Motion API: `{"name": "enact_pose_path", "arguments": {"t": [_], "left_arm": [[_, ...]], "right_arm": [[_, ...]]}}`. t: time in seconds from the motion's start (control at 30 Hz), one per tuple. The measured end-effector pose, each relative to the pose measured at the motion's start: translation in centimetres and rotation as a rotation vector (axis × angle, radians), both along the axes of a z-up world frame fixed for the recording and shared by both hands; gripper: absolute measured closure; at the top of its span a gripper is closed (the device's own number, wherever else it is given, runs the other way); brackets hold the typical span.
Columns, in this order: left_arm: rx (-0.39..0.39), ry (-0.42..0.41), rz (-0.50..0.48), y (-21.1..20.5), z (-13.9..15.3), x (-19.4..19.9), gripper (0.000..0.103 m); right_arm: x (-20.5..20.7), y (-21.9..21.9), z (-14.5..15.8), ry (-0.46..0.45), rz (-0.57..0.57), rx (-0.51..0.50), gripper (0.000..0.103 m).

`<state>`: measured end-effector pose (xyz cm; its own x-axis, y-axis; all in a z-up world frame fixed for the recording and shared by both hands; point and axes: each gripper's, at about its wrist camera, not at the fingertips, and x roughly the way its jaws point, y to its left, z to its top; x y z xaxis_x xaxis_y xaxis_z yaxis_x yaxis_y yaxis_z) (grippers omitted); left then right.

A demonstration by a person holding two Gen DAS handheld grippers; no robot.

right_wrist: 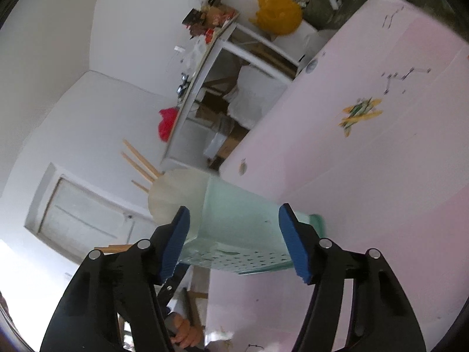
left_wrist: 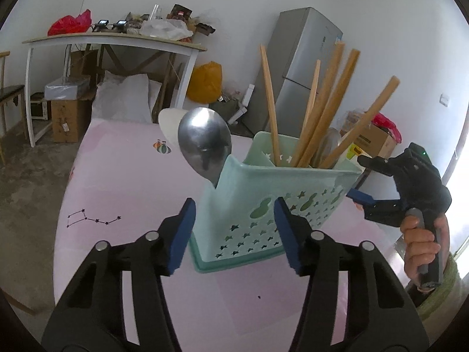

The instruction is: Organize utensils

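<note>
A mint-green utensil holder (left_wrist: 263,193) with star cut-outs stands on the pink table (left_wrist: 123,182). A metal spoon (left_wrist: 203,140) sticks up bowl-first from its left compartment. Several wooden chopsticks (left_wrist: 322,108) lean out of the middle. My left gripper (left_wrist: 234,205) has its blue pads either side of the holder's near corner, and I cannot tell if they press. My right gripper (left_wrist: 359,177), held by a hand (left_wrist: 419,243), is rolled sideways at the holder's right corner. In the right wrist view the blurred holder (right_wrist: 243,220) lies between the right gripper's (right_wrist: 233,215) pads, contact unclear.
A white spoon-like piece (left_wrist: 167,120) shows behind the metal spoon. Beyond the table stand a cluttered white desk (left_wrist: 117,41), a grey fridge (left_wrist: 304,67), an orange bag (left_wrist: 205,82) and cardboard boxes (left_wrist: 67,120). Printed drawings mark the pink cloth (right_wrist: 360,114).
</note>
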<state>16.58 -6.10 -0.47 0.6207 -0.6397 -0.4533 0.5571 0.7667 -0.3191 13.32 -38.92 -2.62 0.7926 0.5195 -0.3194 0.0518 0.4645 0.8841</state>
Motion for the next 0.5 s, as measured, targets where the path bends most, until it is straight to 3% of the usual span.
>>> {"name": "enact_pose_path", "arguments": {"t": [0.2, 0.5], "left_arm": [[0.005, 0.006, -0.02, -1.2, 0.1, 0.2, 0.057], [0.007, 0.026, 0.011, -1.5, 0.2, -0.4, 0.058]], "right_arm": [[1.1, 1.1, -0.7, -0.001, 0.052, 0.035, 0.046], [-0.1, 1.8, 0.6, 0.007, 0.034, -0.029, 0.047]]}}
